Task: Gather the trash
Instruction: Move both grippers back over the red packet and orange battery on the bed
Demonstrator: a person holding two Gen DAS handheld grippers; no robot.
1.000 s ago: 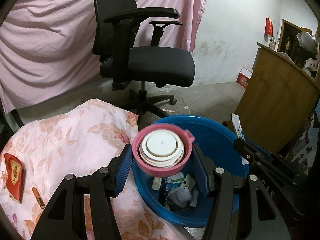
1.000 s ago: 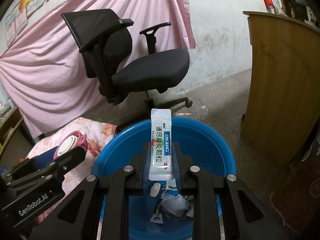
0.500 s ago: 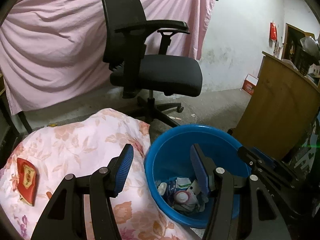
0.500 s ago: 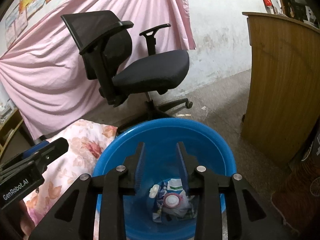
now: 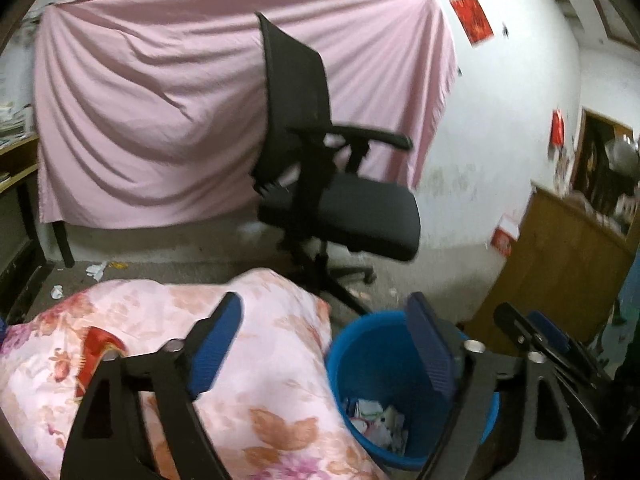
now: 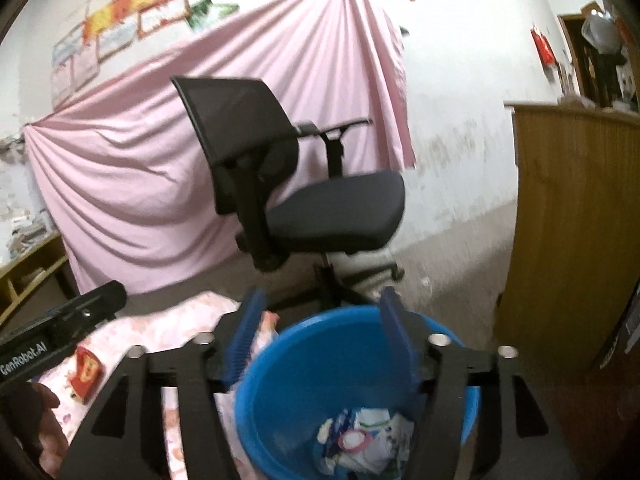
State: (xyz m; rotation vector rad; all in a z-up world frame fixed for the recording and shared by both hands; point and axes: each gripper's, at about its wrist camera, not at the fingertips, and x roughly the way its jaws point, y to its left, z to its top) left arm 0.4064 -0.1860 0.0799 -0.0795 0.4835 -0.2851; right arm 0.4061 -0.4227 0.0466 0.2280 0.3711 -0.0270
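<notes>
A blue plastic basin (image 5: 372, 356) (image 6: 320, 364) holds several pieces of trash (image 6: 360, 440), among them a pink-rimmed lid and white packets. My left gripper (image 5: 328, 340) is open and empty, straddling the basin's left rim and the flowered bedding (image 5: 180, 320). My right gripper (image 6: 320, 336) is open and empty above the basin. A red packet (image 5: 94, 360) (image 6: 86, 372) lies on the bedding at the left. The right gripper's body (image 5: 552, 344) shows at the right of the left wrist view.
A black office chair (image 5: 320, 184) (image 6: 288, 184) stands behind the basin before a pink curtain (image 5: 160, 120). A wooden cabinet (image 6: 576, 220) stands at the right. Paper scraps (image 5: 94, 270) lie on the floor at the far left.
Both grippers opened and dropped the pink-rimmed lid and the packet into the basin. Both have since risen and tilted up, and the jaws have spread wider.
</notes>
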